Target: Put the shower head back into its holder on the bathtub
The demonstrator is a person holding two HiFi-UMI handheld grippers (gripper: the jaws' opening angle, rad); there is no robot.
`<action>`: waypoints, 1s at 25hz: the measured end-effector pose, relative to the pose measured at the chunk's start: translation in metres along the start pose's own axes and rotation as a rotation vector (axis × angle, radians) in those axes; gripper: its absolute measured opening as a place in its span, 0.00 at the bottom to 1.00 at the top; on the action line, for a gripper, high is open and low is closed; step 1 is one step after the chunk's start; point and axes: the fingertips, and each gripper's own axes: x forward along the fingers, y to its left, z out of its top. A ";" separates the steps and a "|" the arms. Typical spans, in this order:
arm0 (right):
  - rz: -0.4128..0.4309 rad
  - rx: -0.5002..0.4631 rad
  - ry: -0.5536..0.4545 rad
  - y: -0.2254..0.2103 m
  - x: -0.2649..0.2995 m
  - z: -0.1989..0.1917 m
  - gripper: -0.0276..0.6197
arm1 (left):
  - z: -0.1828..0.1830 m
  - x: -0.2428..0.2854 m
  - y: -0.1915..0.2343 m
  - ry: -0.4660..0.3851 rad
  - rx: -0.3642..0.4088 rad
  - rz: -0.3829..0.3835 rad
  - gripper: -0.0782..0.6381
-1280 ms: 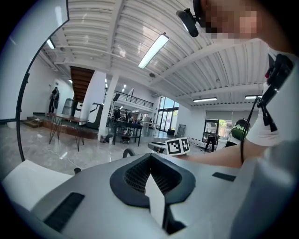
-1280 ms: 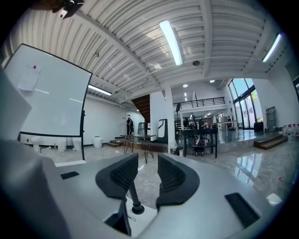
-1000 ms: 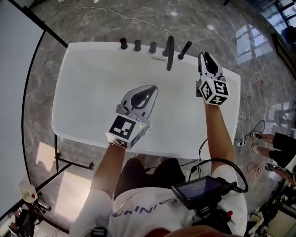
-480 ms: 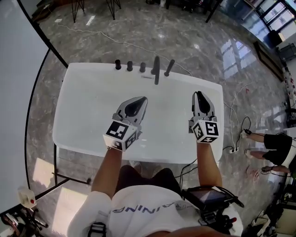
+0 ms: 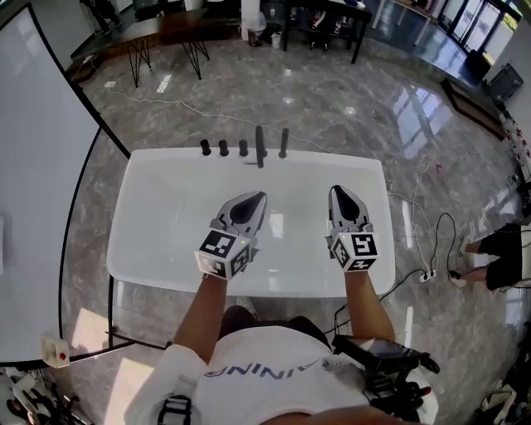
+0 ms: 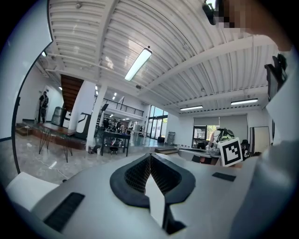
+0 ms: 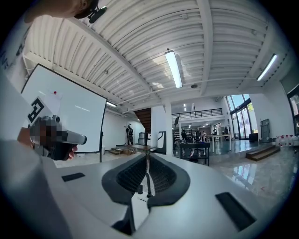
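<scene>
The dark shower head [image 5: 284, 141] stands upright at the far rim of the white bathtub [image 5: 149, 249], just right of the black spout [image 5: 260, 146]. Three dark knobs [image 5: 223, 148] line the rim to the spout's left. Both grippers hover over the tub's near half, well short of the fixtures. The left gripper [image 5: 253, 199] [image 6: 150, 158] is shut and holds nothing. The right gripper [image 5: 338, 192] [image 7: 147, 158] points level at the far rim, its jaws closing together with nothing between them. Under its tips, dark fixtures [image 7: 148, 183] show small.
A white panel [image 5: 41, 207] borders the tub on the left. Cables and a power strip [image 5: 427, 276] lie on the marble floor at right, where a seated person [image 5: 502, 253] is at the edge. Dark tables [image 5: 319, 17] stand far behind the tub.
Both grippers have drawn back from the far rim toward the tub's near side and risen. The right gripper left the shower head's side. The tub now looks smaller and farther below.
</scene>
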 end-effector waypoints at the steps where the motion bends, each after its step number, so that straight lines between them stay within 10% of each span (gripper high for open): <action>1: -0.001 0.009 0.004 -0.005 -0.012 0.001 0.08 | -0.001 0.002 -0.016 0.008 0.003 -0.012 0.13; 15: 0.067 0.024 -0.142 0.012 -0.156 0.041 0.08 | 0.001 -0.053 -0.142 -0.024 0.060 0.001 0.13; 25: 0.043 0.107 -0.022 0.013 -0.207 0.030 0.08 | 0.003 -0.087 -0.190 -0.008 0.069 -0.019 0.13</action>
